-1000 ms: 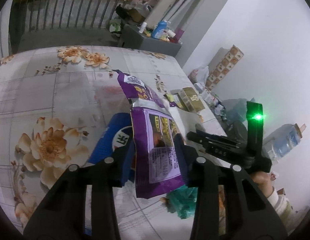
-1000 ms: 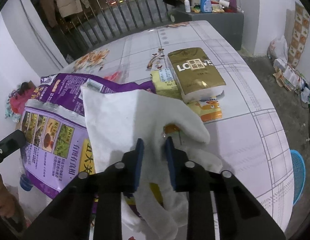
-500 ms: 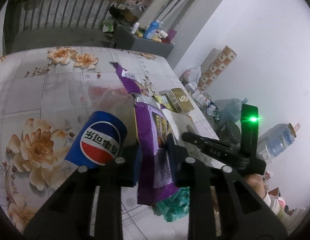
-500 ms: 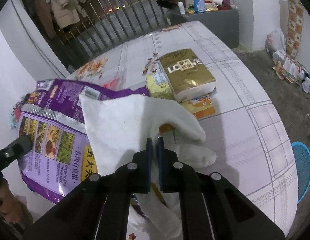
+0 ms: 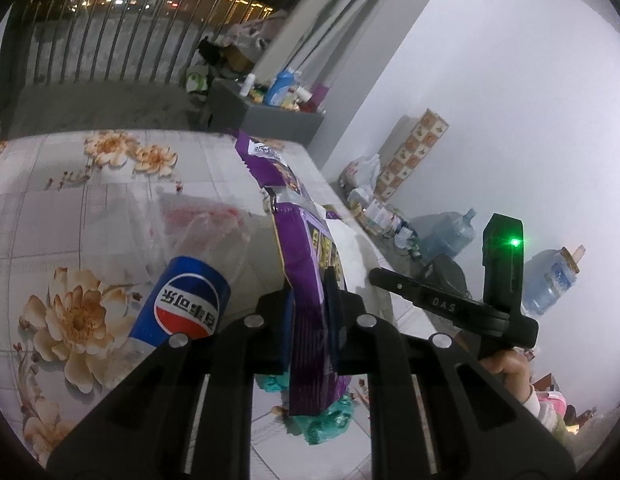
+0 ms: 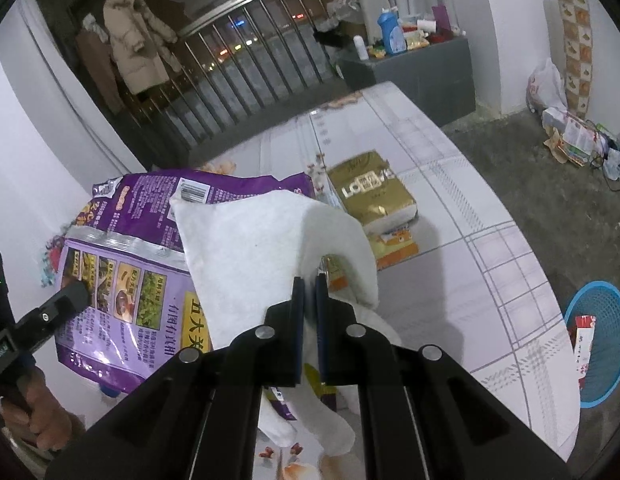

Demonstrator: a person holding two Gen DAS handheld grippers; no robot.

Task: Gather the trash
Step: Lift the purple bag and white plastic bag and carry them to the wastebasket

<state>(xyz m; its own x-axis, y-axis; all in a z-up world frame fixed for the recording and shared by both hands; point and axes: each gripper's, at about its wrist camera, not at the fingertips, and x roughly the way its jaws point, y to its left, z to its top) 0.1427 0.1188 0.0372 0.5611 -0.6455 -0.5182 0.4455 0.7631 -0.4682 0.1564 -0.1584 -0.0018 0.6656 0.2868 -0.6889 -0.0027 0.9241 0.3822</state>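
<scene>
My left gripper [image 5: 310, 292] is shut on a large purple snack bag [image 5: 306, 320] and holds it edge-on above the table. The same bag [image 6: 122, 264] shows flat at the left of the right wrist view. My right gripper [image 6: 309, 280] is shut on a white paper towel [image 6: 262, 256], lifted off the table and draped over the bag. A blue Pepsi can [image 5: 182, 300] lies on the flowered tablecloth [image 5: 70, 208], just left of the left gripper. A gold packet [image 6: 369, 196] and an orange wrapper [image 6: 397, 244] lie on the table beyond the towel.
A blue basket [image 6: 597, 340] with some trash in it stands on the floor at the right of the table. A clear plastic bag [image 5: 206, 232] lies behind the can. A grey cabinet [image 6: 413, 68] with bottles stands behind the table. Water jugs [image 5: 549, 280] stand by the wall.
Both grippers closed fully, the left on the purple bag and the right on the towel. Both lifted their loads; the bag turned edge-on, uncovering the Pepsi can.
</scene>
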